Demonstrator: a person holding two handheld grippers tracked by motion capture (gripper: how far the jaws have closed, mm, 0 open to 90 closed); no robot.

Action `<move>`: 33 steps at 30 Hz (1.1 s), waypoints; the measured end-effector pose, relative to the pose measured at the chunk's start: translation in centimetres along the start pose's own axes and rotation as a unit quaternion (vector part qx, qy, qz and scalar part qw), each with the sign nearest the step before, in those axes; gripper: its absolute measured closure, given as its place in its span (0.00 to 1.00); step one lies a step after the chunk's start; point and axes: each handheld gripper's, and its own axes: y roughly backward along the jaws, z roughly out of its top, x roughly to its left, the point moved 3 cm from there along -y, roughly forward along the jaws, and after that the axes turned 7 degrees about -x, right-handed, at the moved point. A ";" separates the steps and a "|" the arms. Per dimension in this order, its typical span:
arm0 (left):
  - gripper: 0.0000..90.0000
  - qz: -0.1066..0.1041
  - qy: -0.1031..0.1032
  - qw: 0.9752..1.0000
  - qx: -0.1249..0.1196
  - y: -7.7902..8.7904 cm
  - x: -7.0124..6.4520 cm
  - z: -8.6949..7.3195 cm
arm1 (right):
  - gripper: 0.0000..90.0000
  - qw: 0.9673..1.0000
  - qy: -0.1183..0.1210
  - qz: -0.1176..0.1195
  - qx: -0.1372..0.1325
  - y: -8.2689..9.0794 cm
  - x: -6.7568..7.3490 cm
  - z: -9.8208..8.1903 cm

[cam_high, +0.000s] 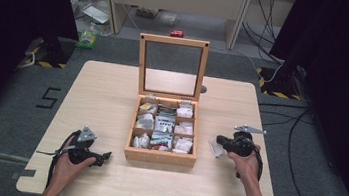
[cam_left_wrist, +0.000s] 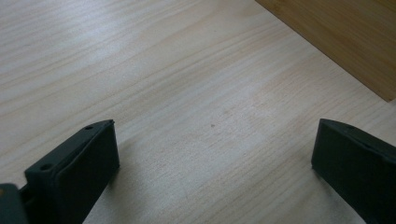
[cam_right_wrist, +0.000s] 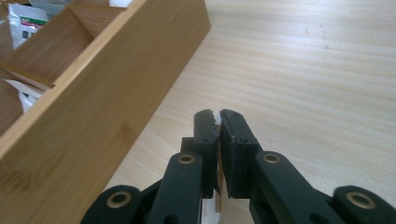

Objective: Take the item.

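Resting on the pale wooden table [cam_high: 106, 100] at its near left, the left gripper [cam_high: 104, 157] lies in the person's left hand [cam_high: 67, 165] with its jaws standing wide apart and nothing between them; in the left gripper view only bare wood grain shows between the two black jaws, with a corner of the box at the upper right. Dark curtains hang at the far left of the room, and yellow-and-black hazard tape [cam_high: 40, 63] marks the grey floor beside a stand foot there.

At the middle of the table sits a bamboo tea box [cam_high: 159, 156] with its glass-paned lid [cam_high: 171, 67] propped upright at the back. Its nine compartments hold small sachets, mostly white, a few with green or red print.

Just right of the box, the right gripper [cam_high: 217, 144] is held in the right hand [cam_high: 246, 164], jaws nearly together and pinching a thin white packet [cam_high: 215, 147], probably a tea sachet, though it is small and blurred. In the right gripper view a sliver of white [cam_right_wrist: 215, 119] peeks out between the pads, close beside the box's outer wall [cam_right_wrist: 107, 116]. Cables trail over the floor at the right, near more hazard tape.
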 end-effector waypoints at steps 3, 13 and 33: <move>0.00 0.000 0.000 1.000 0.000 0.0 0.0 0.0 | 0.93 1.000 -0.007 -0.003 0.001 0.0 -0.3 -0.1; 0.00 0.000 0.000 1.000 0.000 0.0 0.0 0.0 | 0.88 1.000 -0.010 -0.008 0.003 0.0 -0.7 -0.2; 0.00 0.000 0.000 1.000 0.000 0.0 0.0 0.0 | 0.71 1.000 -0.022 -0.021 -0.002 0.3 -1.2 -0.1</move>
